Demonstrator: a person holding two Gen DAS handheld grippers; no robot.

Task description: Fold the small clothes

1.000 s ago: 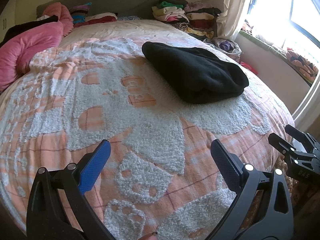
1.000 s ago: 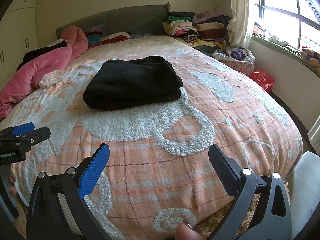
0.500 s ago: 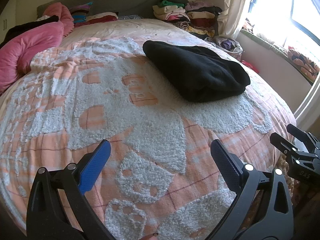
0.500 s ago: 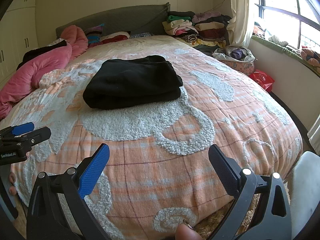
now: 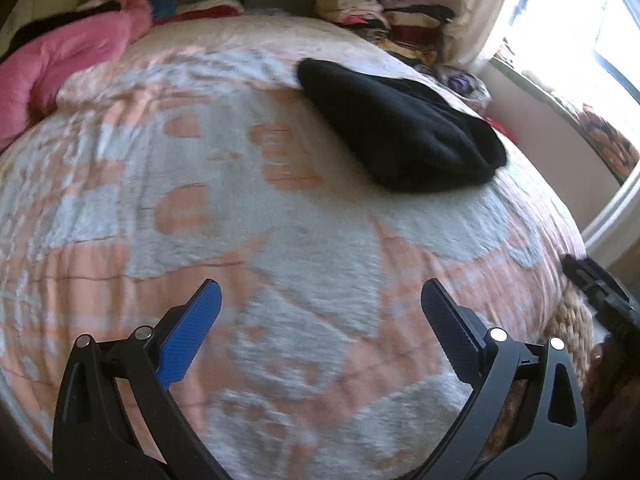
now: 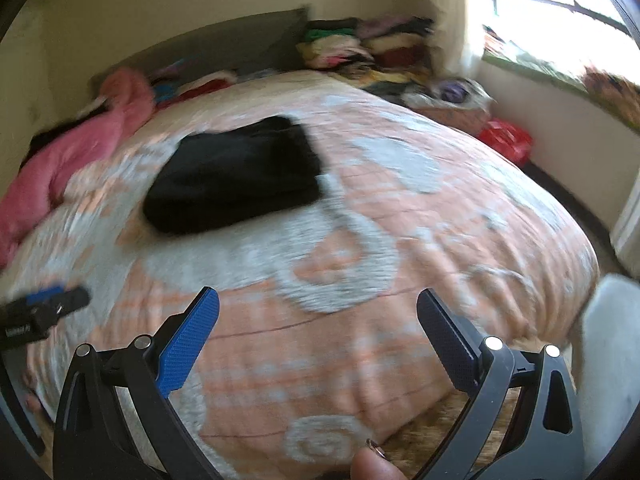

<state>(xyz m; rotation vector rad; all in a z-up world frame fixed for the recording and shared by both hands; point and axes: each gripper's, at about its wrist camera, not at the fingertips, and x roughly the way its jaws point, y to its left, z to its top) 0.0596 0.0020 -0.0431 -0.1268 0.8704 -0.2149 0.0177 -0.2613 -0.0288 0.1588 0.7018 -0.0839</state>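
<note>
A folded black garment (image 5: 400,132) lies on the orange and grey bedspread (image 5: 248,208), right of centre in the left wrist view and left of centre (image 6: 236,180) in the right wrist view. My left gripper (image 5: 320,300) hovers open over the near part of the bed, well short of the garment, nothing between its fingers. My right gripper (image 6: 318,304) is open too, above the bed's near edge, empty. The left gripper's tip (image 6: 44,308) shows at the left edge of the right wrist view. Both views are motion-blurred.
A pink duvet (image 5: 60,60) is bunched at the far left of the bed. Stacks of folded clothes (image 5: 384,16) sit by the headboard at the far right. A window ledge (image 6: 560,80) and a red bag (image 6: 504,140) lie to the right. A fingertip (image 6: 376,464) shows at the bottom.
Both cameras have shifted and now blur; the black garment sits a little higher and farther in each view. Both grippers stay open and empty.
</note>
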